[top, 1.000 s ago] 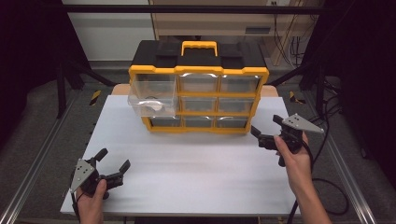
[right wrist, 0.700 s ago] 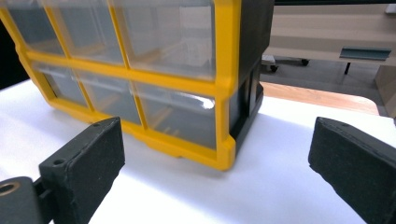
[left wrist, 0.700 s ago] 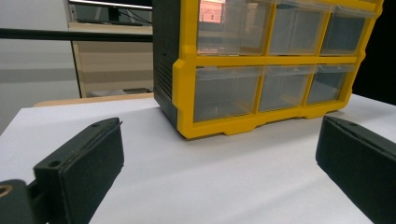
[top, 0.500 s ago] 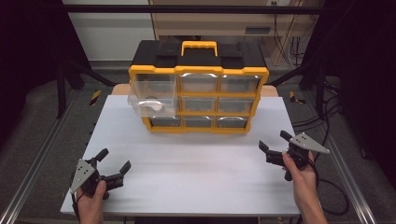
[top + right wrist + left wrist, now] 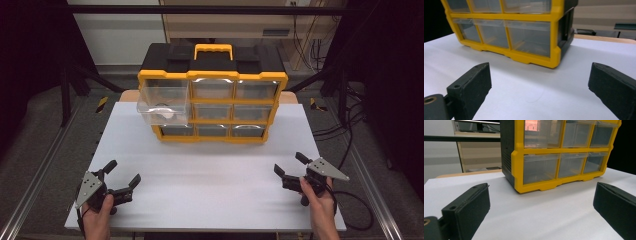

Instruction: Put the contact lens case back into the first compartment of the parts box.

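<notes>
**Drawer cabinet on white table, two grippers held near the front corners**

Item 1. Drawer cabinet (image 5: 212,92): yellow frame, black top and sides, yellow carry handle (image 5: 213,49) on the lid. It stands upright at the far middle of the white table (image 5: 210,185), its front facing the person. Nine clear drawers in three rows of three.

Item 2. Open drawer (image 5: 163,105): the top one at the person's left, pulled well out of the frame and overhanging the table. Something pale and rounded lies inside; the view is too blurred to say what it is. The other drawers sit flush in the frame.

Item 3. Left gripper (image 5: 121,176): held in the left hand (image 5: 96,217) at the near left corner of the table, low over the surface. Jaws spread wide, nothing between them. In the left gripper view the cabinet's lower left corner (image 5: 517,182) stands ahead, well apart from the jaws.

Item 4. Right gripper (image 5: 290,164): held in the right hand (image 5: 320,205) near the right edge of the table, grey plate (image 5: 328,168) on top, cable (image 5: 352,210) trailing off the edge. Jaws released and wide, holding nothing. In the right gripper view the cabinet's lower right corner (image 5: 555,58) lies ahead, apart from the jaws.

Item 5. Table surface between the grippers and the cabinet: plain white.
</notes>
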Available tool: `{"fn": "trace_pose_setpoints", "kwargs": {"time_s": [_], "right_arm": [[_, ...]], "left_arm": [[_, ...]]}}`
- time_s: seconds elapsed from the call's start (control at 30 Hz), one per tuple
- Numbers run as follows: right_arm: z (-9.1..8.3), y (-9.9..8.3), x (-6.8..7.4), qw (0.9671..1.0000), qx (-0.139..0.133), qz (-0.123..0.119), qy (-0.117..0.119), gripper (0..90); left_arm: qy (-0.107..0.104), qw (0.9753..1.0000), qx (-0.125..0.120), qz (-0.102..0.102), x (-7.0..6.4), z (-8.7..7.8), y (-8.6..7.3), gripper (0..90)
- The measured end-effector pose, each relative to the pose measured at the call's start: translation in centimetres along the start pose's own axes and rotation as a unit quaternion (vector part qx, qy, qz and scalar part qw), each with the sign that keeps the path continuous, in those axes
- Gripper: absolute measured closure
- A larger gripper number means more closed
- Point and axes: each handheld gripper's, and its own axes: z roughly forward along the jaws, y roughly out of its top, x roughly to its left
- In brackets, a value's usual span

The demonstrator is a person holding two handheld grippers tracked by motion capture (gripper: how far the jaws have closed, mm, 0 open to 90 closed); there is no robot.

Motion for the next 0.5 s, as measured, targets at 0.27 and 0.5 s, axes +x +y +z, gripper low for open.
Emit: {"fn": "trace_pose_setpoints", "kwargs": {"time_s": [0.27, 0.5], "right_arm": [[1.1, -1.0, 2.5, 0.9990, -0.007, -0.029, 0.034, 6.3], [2.2, -1.7, 3.4, 0.9988, 0.005, -0.023, 0.044, 6.9]], "left_arm": [[-0.001, 1.0000, 0.003, 0.003, -0.2, 0.1, -0.1, 0.5], [-0.002, 0.9999, 0.011, 0.002, -0.3, 0.2, -0.2, 0.5]]}}
